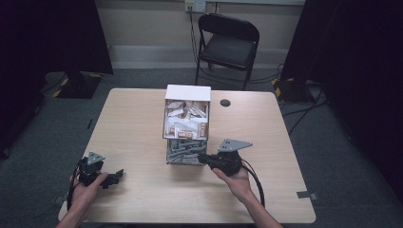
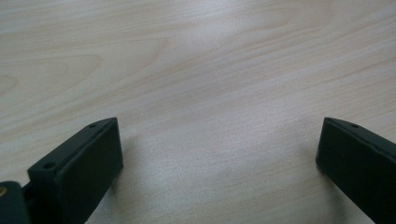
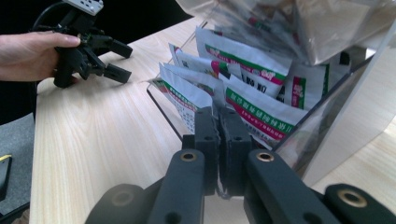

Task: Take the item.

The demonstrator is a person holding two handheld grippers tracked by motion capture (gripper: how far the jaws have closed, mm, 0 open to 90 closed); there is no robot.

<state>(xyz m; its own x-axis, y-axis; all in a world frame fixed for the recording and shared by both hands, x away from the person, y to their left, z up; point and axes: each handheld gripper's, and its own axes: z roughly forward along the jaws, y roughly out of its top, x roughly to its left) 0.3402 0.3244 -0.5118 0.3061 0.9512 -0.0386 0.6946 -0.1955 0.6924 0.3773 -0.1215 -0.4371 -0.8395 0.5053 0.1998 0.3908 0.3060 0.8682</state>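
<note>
Two hands are coming in at the near edge of the worktop (image 1: 142, 118), each carrying tongs. Pale wood grain is covering the worktop, which is standing on grey floor with a black folding chair (image 1: 227, 43) behind its far edge.

At the middle of the worktop a clear box (image 1: 187, 124) with two tiers is standing, its white back panel rising at the far side. Its upper tier is holding white and brown packets (image 1: 186, 121); its lower, nearer tier is holding green-and-white sachets (image 3: 254, 88), standing upright and leaning against one another.

Right of the box's near end, the right hand (image 1: 236, 180) is holding the right tongs (image 1: 205, 158) with the tips reaching into the lower tier. In the right gripper view these tongs (image 3: 219, 126) are pressed together at the edge of one sachet, seemingly pinching it.

Well left of the box, near the worktop's front corner, the left hand (image 1: 88, 189) is holding the left tongs (image 1: 117, 175) low over bare wood. In the left gripper view those tongs (image 2: 219, 154) are standing wide apart, holding nothing.

A small dark round hole (image 1: 225, 102) is sitting just right of the box's back panel.
</note>
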